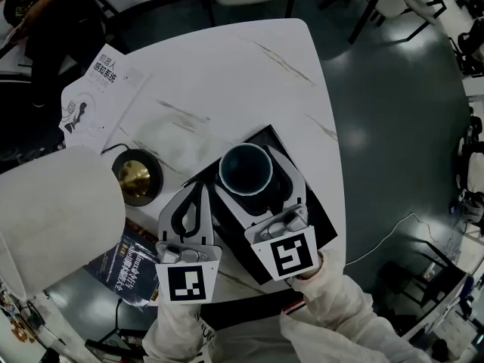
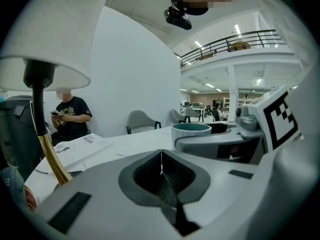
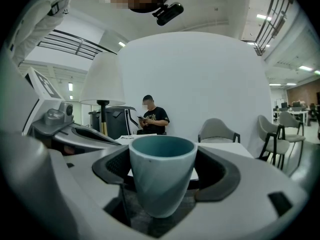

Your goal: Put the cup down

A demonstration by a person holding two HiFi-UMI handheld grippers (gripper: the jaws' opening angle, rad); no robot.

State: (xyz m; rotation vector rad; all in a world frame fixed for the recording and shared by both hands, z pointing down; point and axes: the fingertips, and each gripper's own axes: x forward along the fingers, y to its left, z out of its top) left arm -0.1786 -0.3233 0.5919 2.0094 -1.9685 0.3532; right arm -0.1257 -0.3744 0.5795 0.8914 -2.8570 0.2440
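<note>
Clamped between right gripper (image 3: 162,173) jaws: upright teal cup (image 1: 246,169), over black mat (image 1: 321,221) toward table's (image 1: 227,74) 5 o'clock edge. At cup's 8 o'clock, left gripper (image 2: 161,170), jaws pressed together, empty.

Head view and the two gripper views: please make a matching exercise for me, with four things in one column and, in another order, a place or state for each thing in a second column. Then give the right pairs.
Things
1. cup
2. left gripper
3. lamp base
4. booklet

Places or states
A. lies flat at the left edge of the table
B. jaws together, nothing between them
C. gold, left of the black mat
D. upright, clamped between the jaws of the right gripper

Right pairs: 1-D, 2-B, 3-C, 4-A
</note>
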